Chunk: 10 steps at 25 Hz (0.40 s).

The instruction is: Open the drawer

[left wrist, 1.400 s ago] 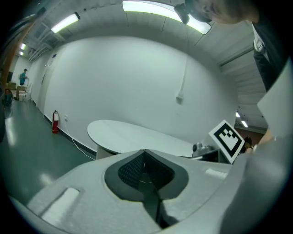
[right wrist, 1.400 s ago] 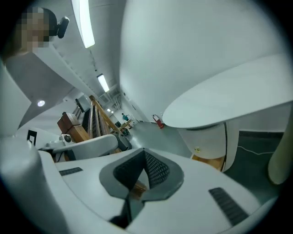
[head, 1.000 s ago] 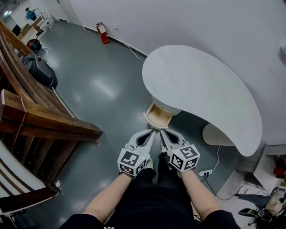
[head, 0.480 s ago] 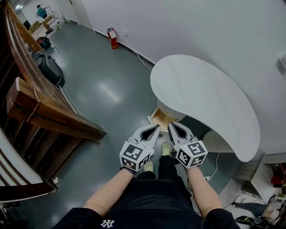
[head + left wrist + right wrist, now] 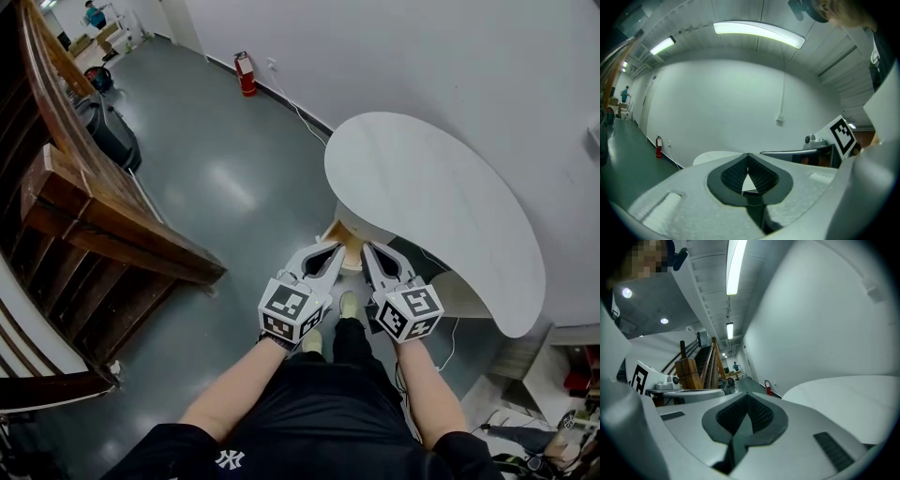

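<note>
A pale wooden drawer (image 5: 347,249) stands pulled out from under the white curved table top (image 5: 431,211); only a sliver of it shows between my two grippers in the head view. My left gripper (image 5: 336,251) and right gripper (image 5: 367,251) hover side by side above the drawer's front, both shut with nothing held. In the left gripper view the jaws (image 5: 748,155) meet at their tips in front of the table top (image 5: 712,157). The right gripper view shows its jaws (image 5: 747,395) pressed together, with the table top (image 5: 843,399) at the right.
A wooden staircase (image 5: 103,216) fills the left side. A red fire extinguisher (image 5: 246,75) stands by the far wall and a dark bin (image 5: 111,131) beside the stairs. The person's legs and shoes (image 5: 349,305) are below the grippers, on grey floor (image 5: 216,178).
Both grippers have risen together from the drawer's front. The drawer is now mostly hidden behind their tips. Both stay shut.
</note>
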{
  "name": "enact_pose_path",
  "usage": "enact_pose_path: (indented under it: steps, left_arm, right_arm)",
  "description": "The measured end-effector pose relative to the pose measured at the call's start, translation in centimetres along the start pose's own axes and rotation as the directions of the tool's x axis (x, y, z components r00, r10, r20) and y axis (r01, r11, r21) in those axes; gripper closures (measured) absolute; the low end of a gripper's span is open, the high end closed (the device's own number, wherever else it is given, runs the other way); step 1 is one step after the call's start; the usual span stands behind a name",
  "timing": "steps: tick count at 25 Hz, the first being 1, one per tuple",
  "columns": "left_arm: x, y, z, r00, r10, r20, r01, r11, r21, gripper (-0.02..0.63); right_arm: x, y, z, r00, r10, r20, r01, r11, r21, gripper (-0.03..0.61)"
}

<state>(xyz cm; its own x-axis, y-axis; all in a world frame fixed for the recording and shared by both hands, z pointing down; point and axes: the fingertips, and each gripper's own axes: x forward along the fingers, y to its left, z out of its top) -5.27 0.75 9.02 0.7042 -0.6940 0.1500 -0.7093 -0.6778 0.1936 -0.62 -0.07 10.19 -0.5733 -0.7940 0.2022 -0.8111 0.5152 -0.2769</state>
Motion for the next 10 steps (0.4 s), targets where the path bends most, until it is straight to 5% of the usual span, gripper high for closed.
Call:
enact_pose_path:
  steps: [10]
  left_arm:
    - [0.07, 0.48, 0.54, 1.000, 0.009, 0.016, -0.009, 1.000, 0.005, 0.604]
  right_arm:
    - [0.43, 0.10, 0.53, 1.000, 0.003, 0.016, -0.003, 1.000, -0.010, 0.565]
